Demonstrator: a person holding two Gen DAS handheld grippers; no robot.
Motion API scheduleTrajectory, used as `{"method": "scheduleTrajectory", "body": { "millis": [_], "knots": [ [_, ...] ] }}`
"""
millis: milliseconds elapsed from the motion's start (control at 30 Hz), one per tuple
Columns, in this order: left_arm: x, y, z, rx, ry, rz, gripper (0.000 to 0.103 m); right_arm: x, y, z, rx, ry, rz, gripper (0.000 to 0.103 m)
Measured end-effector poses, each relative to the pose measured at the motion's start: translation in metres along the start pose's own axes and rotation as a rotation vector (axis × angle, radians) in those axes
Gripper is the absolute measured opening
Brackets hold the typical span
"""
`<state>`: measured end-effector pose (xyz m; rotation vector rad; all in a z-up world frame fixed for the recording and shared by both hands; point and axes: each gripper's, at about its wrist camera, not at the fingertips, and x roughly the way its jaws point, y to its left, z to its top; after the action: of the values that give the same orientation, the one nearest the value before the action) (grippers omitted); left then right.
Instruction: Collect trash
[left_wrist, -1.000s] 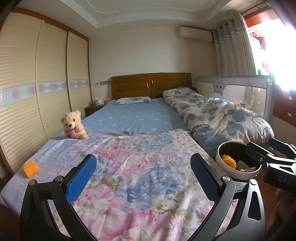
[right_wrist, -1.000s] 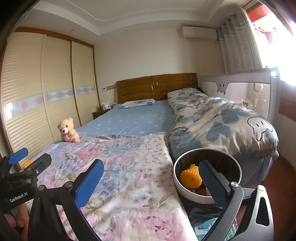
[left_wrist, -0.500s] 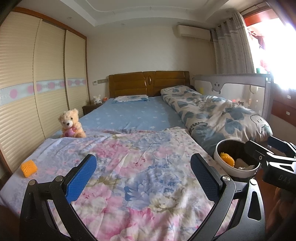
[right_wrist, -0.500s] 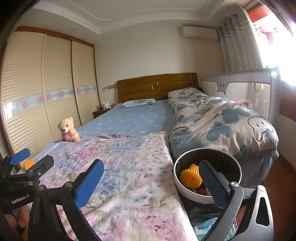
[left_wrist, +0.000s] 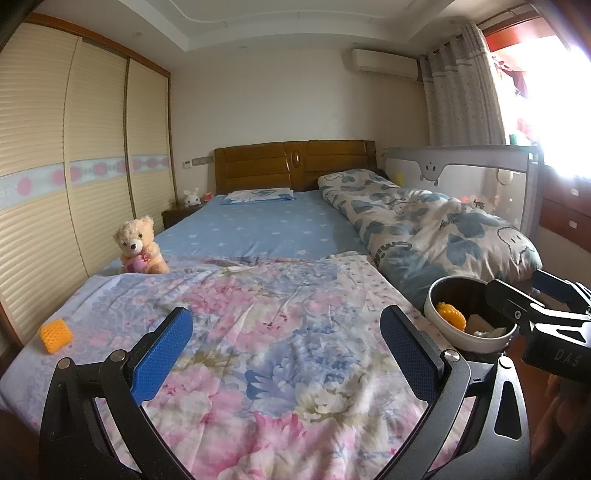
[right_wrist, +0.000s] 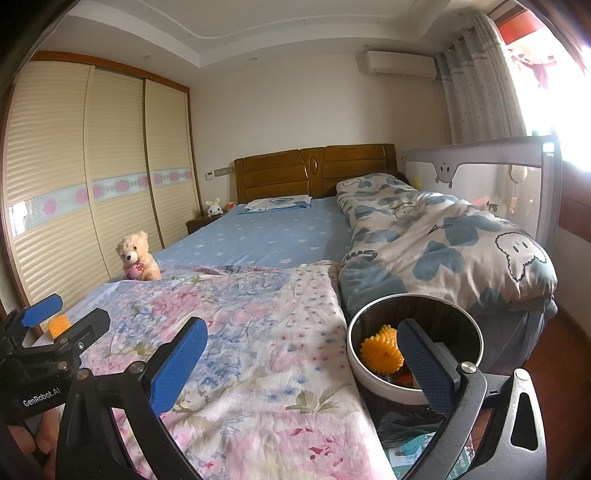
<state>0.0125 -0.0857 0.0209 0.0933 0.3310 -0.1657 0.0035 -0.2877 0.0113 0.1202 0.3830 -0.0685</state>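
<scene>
One orange foam net (left_wrist: 55, 335) lies at the bed's near left edge; both hand-held grippers (left_wrist: 284, 354) (right_wrist: 303, 360) gape empty. Its springy mesh could slip off toward the floor, far from the bin (right_wrist: 413, 347).

Quilt (left_wrist: 258, 332): pink and blue flowers on white. Sheet (left_wrist: 258, 229): pale blue with small white stars. Duvet (left_wrist: 443, 229): cream with grey-blue blotches and cartoon faces. Bear (left_wrist: 138, 245): tan, clutching something pink. Foam net (left_wrist: 55, 335) at nine o'clock: orange. Bin (right_wrist: 413, 354): white rim, dark inside. Tongs (left_wrist: 288, 354): blue pads on black frames. Headboard (left_wrist: 295, 164): brown wood.
</scene>
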Motion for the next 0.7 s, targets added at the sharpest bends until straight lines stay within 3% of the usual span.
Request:
{"method": "scheduleTrajectory", "body": {
  "millis": [700],
  "knots": [
    [-0.0003, -0.0001, -0.0001, -0.003, 0.001, -0.002, 0.103, 0.0004, 0.0013, -0.0006, -0.004, 0.004, 0.003, 0.103]
  ]
}}
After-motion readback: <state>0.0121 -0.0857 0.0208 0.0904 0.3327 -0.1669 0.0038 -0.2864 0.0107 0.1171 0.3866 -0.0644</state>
